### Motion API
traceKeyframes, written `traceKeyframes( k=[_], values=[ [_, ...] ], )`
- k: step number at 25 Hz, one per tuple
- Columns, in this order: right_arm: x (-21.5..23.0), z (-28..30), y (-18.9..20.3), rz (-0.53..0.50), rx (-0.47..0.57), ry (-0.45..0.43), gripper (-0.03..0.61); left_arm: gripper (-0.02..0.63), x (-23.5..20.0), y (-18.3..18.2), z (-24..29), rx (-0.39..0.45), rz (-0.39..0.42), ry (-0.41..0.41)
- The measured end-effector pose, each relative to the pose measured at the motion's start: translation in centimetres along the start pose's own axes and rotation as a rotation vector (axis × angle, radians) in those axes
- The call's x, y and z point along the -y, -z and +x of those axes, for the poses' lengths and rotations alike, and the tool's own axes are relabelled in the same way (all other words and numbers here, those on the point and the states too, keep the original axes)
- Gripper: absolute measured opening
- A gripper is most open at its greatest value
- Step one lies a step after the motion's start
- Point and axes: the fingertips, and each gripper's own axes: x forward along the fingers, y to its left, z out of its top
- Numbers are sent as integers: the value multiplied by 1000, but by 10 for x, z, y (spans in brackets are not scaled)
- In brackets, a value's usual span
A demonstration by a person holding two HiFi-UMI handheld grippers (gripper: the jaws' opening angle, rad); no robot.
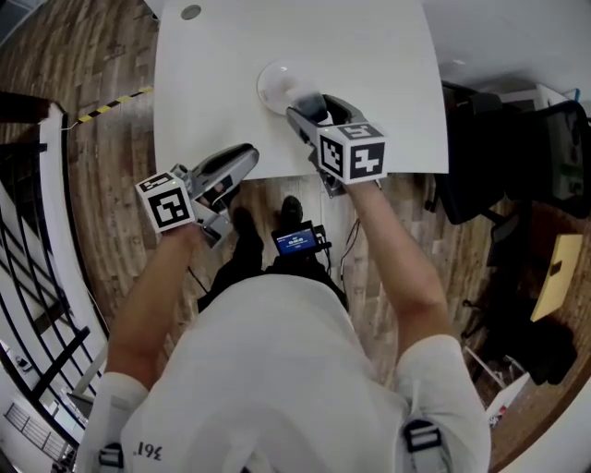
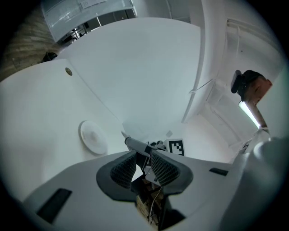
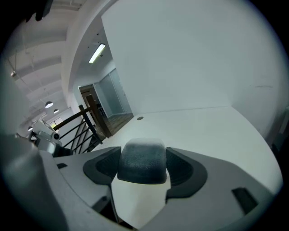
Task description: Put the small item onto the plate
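Our right tongs (image 1: 309,111) clamp a dark block (image 3: 142,161) by the plate (image 1: 271,81), upper centre. Our left tongs (image 2: 143,168) stand narrowly apart, empty.

Room, as I log it: white desk (image 1: 369,92); wood-plank floor (image 1: 102,166) with yellow-black tape strip (image 1: 115,103); black railing (image 1: 37,305), left; dark office chair (image 1: 554,157), right; lit ceiling strip light (image 3: 97,53).

A white table (image 1: 379,65) (standing on a wooden floor (image 1: 111,148)) carries a white plate (image 1: 274,85) near its front edge, with a small round cap (image 1: 191,12) set in its far corner.
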Motion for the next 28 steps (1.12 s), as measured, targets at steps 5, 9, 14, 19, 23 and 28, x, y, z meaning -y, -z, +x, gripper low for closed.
traceKeyframes(
  k=[5, 9, 14, 19, 23, 28],
  values=[
    [26, 49, 14, -41, -87, 63, 314, 104, -36, 3, 11, -34, -35, -53],
    [38, 75, 18, -69, -137, 116, 314, 104, -48, 7, 17, -50, -56, -78],
    [42, 103, 23, -159, -208, 128, 314, 104, -51, 7, 22, -64, -61, -73],
    [48, 112, 33, -204, -254, 145, 311, 104, -55, 4, 21, -64, -68, -82],
    [52, 114, 40, -227, -261, 160, 311, 104, -57, 3, 18, -57, -73, -86],
    [58, 116, 49, -238, -279, 180, 311, 104, -54, 1, 21, -53, -72, -77]
  ],
)
